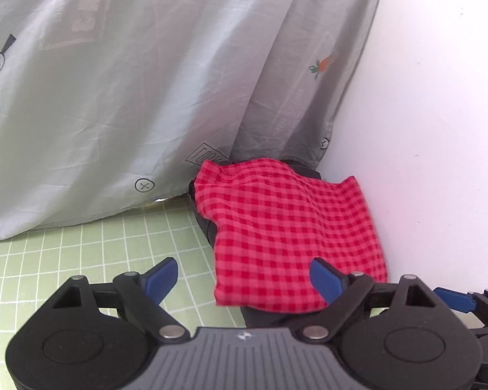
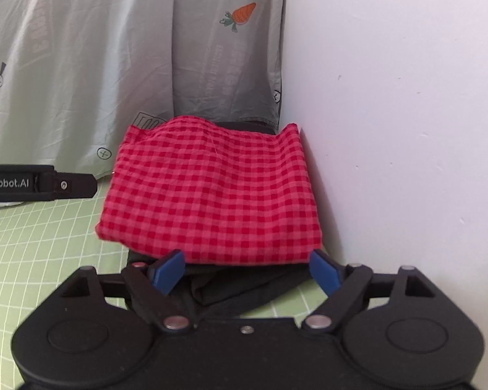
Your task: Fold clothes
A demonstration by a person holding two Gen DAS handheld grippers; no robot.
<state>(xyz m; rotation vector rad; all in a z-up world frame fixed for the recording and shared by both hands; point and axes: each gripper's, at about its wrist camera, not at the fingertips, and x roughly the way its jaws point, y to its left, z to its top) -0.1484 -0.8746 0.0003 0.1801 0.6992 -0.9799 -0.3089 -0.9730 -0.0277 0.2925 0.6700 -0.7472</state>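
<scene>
Grey printed sheet [image 1: 130, 104] hanging behind and white wall [image 2: 406, 130] close at right, hemming in red gingham cloth [image 2: 211, 195]: soft, light, limp, folded atop dark garment [image 2: 244, 289] on green grid counter [image 1: 65, 253]; best pinched at near corners; fingers [image 2: 169, 271] of both grippers spread, empty.

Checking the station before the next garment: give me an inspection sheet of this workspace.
Surface: green grid mat, bare at left.
Job's things: folded red checked cloth lying on a dark garment, against the wall.
Clutter: nothing seen.
Grippers: left gripper open, nothing between the pads; right gripper open, just short of the red cloth's near edge.
Cables: nothing seen.
Surroundings: white wall at right; grey printed sheet hanging behind.
</scene>
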